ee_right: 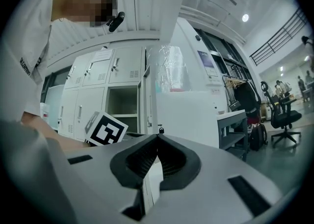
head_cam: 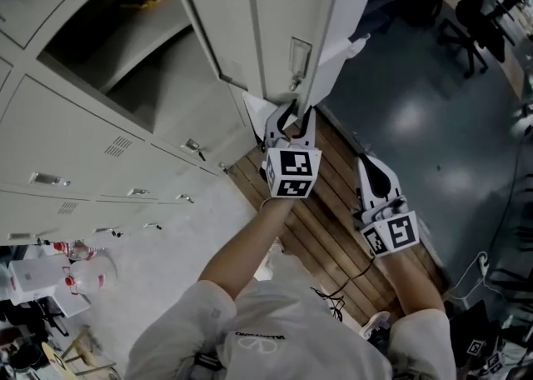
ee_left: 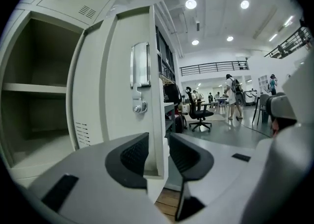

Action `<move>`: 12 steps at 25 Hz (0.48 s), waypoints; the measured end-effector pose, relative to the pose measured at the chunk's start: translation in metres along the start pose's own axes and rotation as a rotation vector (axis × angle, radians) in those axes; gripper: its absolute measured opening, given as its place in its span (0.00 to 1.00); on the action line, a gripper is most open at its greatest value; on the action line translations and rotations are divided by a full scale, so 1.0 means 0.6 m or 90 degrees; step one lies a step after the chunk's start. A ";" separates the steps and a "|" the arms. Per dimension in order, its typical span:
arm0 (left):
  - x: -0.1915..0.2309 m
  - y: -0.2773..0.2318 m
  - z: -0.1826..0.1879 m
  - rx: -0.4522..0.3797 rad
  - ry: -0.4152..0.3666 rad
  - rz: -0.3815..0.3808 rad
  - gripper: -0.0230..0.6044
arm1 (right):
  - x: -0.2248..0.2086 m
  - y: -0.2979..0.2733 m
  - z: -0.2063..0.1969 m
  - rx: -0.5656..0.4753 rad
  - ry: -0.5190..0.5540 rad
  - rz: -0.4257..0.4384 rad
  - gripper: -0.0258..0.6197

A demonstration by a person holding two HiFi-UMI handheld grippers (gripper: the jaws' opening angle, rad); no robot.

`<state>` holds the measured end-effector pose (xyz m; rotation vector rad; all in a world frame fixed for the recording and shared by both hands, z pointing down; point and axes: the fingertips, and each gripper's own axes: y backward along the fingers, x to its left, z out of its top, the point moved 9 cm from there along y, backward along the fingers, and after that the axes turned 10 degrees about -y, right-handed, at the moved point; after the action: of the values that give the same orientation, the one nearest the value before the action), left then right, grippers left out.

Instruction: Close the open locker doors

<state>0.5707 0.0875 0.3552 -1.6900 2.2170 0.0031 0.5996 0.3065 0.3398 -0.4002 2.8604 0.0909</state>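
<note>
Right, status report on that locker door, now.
Left claw open, astride edge of open locker door. Right claw shut, empty. Door not yet closed. Nothing visible blocking its swing.

Bright round white ceiling lights [ee_left: 191,4] overhead, their glare pooling on the glossy dark grey floor [head_cam: 408,120], inside of the open pale grey metal locker [head_cam: 100,53] shadowed, my two gripper views bulged, black-cornered.

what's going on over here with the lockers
A person stands at a bank of lockers with a gripper in each hand. The left gripper is at the free edge of the open locker door, jaws apart with that edge between them, not clamped. The right gripper is shut and empty, held back off the door. The compartment is not yet closed.
</note>
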 end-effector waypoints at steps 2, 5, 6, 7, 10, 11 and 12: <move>-0.001 -0.013 -0.003 0.002 -0.001 0.002 0.24 | -0.001 0.001 -0.003 0.003 0.000 -0.002 0.06; -0.003 -0.021 -0.005 -0.003 -0.004 0.010 0.13 | -0.001 0.002 -0.005 0.008 0.000 -0.003 0.06; -0.004 -0.021 -0.005 -0.008 0.000 0.011 0.13 | -0.001 0.002 -0.005 0.009 0.000 -0.003 0.06; -0.003 -0.018 -0.007 -0.013 0.007 0.009 0.12 | -0.001 0.002 -0.004 0.009 0.001 -0.002 0.06; 0.000 0.008 -0.013 -0.026 0.027 0.000 0.11 | 0.000 -0.005 0.003 0.002 0.003 0.002 0.06; 0.002 0.023 -0.017 -0.032 0.030 -0.004 0.11 | 0.001 -0.010 0.008 -0.002 0.005 0.005 0.06; 0.006 0.039 -0.022 -0.038 0.030 -0.009 0.12 | 0.003 -0.017 0.014 -0.006 0.007 0.011 0.06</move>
<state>0.5443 0.0884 0.3618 -1.7536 2.2610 0.0253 0.6027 0.2971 0.3308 -0.3793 2.8756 0.1058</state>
